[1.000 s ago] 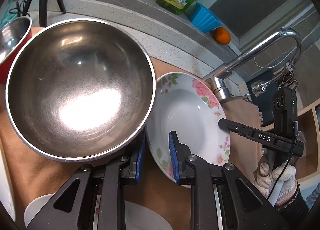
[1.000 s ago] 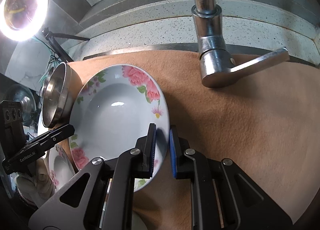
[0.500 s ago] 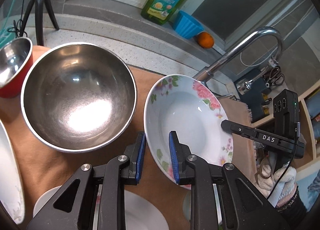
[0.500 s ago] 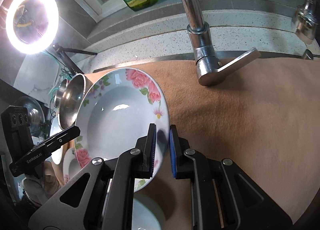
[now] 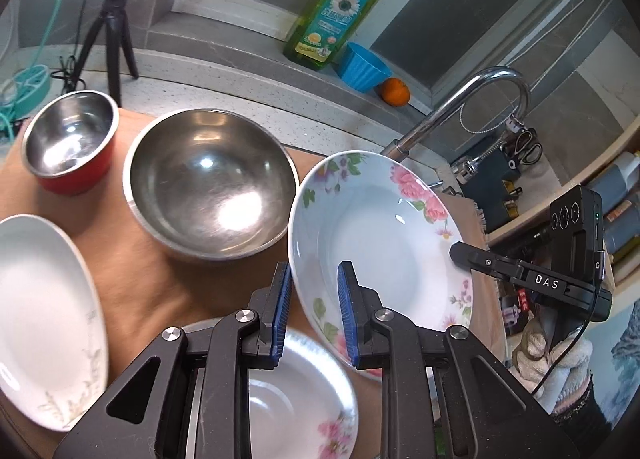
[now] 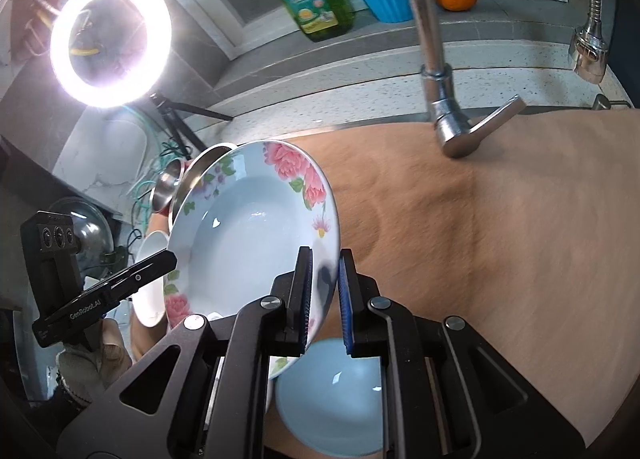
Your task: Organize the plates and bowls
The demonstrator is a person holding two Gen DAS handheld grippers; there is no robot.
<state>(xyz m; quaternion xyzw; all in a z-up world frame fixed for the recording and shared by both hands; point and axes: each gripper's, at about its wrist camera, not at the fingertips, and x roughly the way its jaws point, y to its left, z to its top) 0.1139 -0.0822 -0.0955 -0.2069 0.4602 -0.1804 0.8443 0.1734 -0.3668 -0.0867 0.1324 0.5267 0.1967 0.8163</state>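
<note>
A deep white plate with pink flowers (image 5: pixel 380 235) (image 6: pixel 252 235) hangs tilted in the air above the brown cloth. My left gripper (image 5: pixel 312 311) is shut on its near rim. My right gripper (image 6: pixel 323 299) is shut on the opposite rim. A large steel bowl (image 5: pixel 212 183) and a small red steel-lined bowl (image 5: pixel 70 139) stand on the cloth to the left. A plain white plate (image 5: pixel 44 315) lies at far left. A flowered plate (image 5: pixel 296 395) lies under my left gripper. A pale blue bowl (image 6: pixel 332 395) lies under my right gripper.
A curved tap (image 5: pixel 460 107) (image 6: pixel 436 71) stands behind the cloth. On the ledge are a green soap bottle (image 5: pixel 336 15), a blue cup (image 5: pixel 362 67) and an orange (image 5: pixel 394 91). A tripod (image 5: pixel 112 27) with a ring light (image 6: pixel 110 39) stands at the left.
Both grippers have lifted the flowered plate up off the cloth and tilted it. The steel bowls and the tap now look farther away.
</note>
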